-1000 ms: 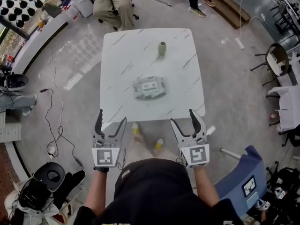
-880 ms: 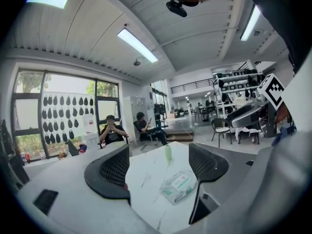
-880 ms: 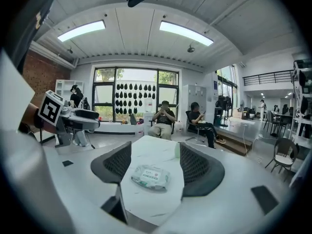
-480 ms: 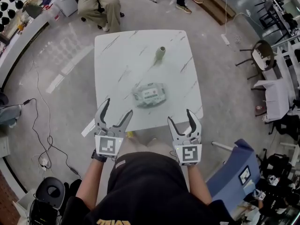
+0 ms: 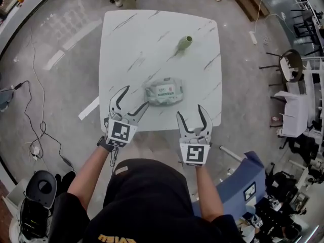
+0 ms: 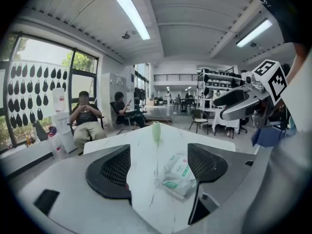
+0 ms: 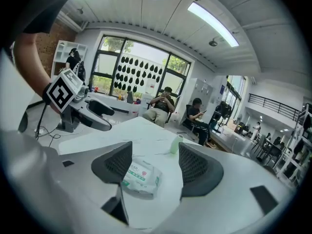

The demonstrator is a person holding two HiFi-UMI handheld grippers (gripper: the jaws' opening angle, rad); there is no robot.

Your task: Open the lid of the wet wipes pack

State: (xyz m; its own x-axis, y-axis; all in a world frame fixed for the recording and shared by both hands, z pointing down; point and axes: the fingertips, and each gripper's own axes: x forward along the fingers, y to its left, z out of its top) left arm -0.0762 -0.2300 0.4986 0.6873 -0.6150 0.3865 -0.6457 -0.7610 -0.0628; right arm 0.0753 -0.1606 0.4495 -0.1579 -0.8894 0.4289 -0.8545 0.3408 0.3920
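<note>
Both grippers are released and empty: our left gripper stands with its jaws wide apart just beside the near left corner of the wet wipes pack, and our right gripper hangs, jaws likewise apart, over the near edge of the white table, a little short of the pack. The pack lies flat near the table's middle, label up and lid shut, with a small green vase well apart behind it. We judge this to be the approach. To do it well, we should steady the pack at one side with one gripper so it cannot slide on the smooth top. The other should come in low and catch the lid's free edge with a jaw tip. Which edge that is we cannot tell yet. The pack looks soft, so we should press lightly.
</note>
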